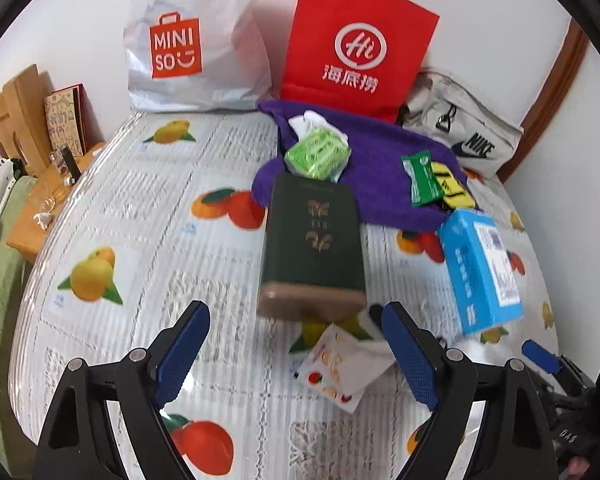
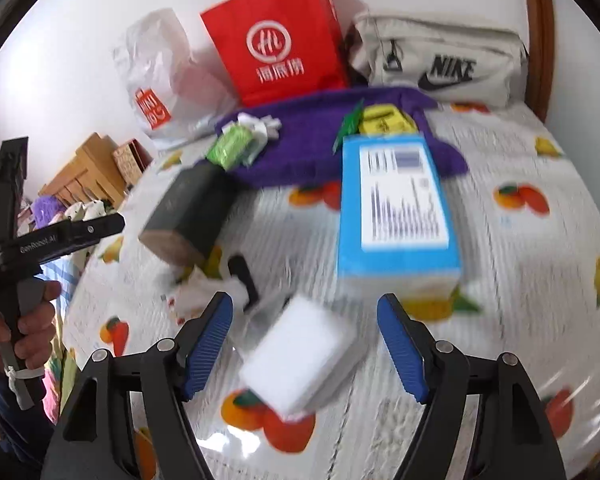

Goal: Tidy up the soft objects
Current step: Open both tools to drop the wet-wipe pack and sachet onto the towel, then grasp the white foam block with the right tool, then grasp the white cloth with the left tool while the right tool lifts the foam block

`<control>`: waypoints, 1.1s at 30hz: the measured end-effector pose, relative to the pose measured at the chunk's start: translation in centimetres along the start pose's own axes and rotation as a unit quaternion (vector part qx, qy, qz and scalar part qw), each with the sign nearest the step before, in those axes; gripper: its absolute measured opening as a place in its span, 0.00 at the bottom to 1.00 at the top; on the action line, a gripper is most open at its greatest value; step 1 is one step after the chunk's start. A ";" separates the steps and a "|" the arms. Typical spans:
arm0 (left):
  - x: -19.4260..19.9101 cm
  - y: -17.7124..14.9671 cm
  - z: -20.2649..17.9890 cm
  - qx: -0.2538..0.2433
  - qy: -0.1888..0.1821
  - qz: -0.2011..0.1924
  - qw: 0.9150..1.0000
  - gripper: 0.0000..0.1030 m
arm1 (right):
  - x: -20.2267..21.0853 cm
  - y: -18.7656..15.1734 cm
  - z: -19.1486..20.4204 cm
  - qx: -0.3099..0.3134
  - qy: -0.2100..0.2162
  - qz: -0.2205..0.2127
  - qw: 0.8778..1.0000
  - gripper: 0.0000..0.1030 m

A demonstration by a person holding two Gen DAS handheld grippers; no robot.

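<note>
1. Left hand-held gripper (image 1: 296, 354): jaws wide apart, nothing clamped. It hangs over the bench just short of the dark green box (image 1: 314, 242).
2. Right hand-held gripper (image 2: 305, 346): jaws apart, nothing pressed. A blurred white packet (image 2: 300, 360) sits between the pads; no contact visible. Can't tell if it rests on the bench or is mid-air.
3. Landmark: purple towel (image 1: 380, 168), spread near the far edge of the bench.
4. On the towel: bright green pack (image 1: 318, 154) with white cloth (image 1: 306, 122) behind it, green sachet (image 1: 422, 178), yellow-black item (image 1: 452, 186).
5. Near side of the towel: dark green box touching its edge, blue carton (image 1: 480, 268) at its right corner, fruit-print pouch (image 1: 336, 368) further this way.
6. Behind the towel, against the wall: white Miniso bag (image 1: 196, 40), red paper bag (image 1: 356, 44), grey Nike pouch (image 1: 464, 136).
7. Progress, my read: early. Items lie loose; nothing visibly packed into a bag. Most sorting is left.
8. Surface: bench under a clear-covered cloth (image 1: 160, 208) with a fruit print. Room: white walls, wooden furniture (image 1: 16, 120) left of the towel, brown door frame (image 1: 552, 92) to its right.
</note>
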State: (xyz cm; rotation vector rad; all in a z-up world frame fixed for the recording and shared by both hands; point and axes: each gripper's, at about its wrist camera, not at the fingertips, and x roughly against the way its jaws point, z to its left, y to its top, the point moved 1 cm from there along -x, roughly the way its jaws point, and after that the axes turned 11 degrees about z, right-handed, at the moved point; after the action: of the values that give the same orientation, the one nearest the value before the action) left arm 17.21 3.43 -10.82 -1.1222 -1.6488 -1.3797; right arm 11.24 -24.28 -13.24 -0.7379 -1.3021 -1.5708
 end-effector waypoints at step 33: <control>-5.1 -4.8 -3.1 -0.075 -0.027 0.034 0.996 0.85 | -1.5 -3.1 1.7 0.031 -0.033 -0.024 0.999 0.60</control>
State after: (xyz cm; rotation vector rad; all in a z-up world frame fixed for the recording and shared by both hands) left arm 14.64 -0.80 -16.70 -1.2999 -1.5495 -1.4615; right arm 8.78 -22.23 -15.38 -0.7311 -1.4199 -1.5484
